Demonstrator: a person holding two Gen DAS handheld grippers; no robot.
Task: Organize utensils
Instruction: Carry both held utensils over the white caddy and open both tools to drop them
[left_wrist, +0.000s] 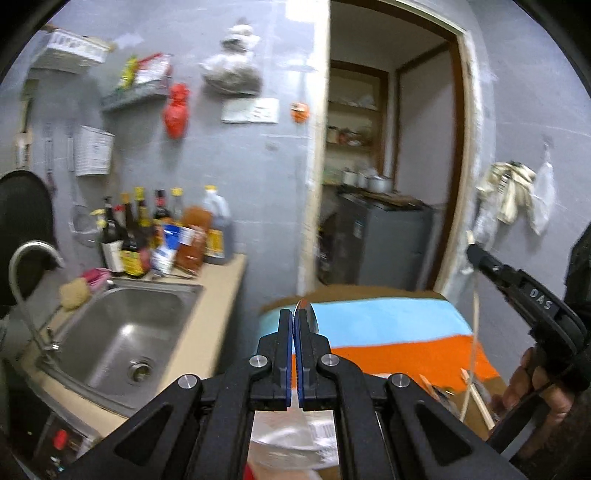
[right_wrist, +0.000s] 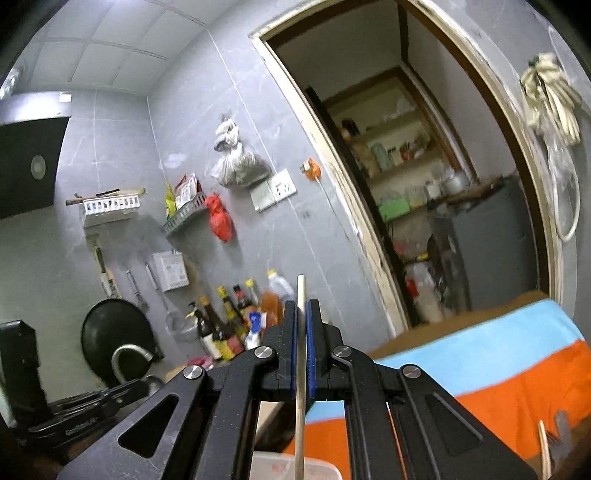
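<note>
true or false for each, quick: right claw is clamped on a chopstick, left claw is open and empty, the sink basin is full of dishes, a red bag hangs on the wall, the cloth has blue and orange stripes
1. The right claw is clamped on a chopstick. True.
2. The left claw is open and empty. False: it is shut on a metal utensil whose shiny end sticks out past the tips; what kind of utensil cannot be told.
3. The sink is full of dishes. False: only the bare basin and drain show.
4. A red bag hangs on the wall. True.
5. The cloth has blue and orange stripes. True.
</note>
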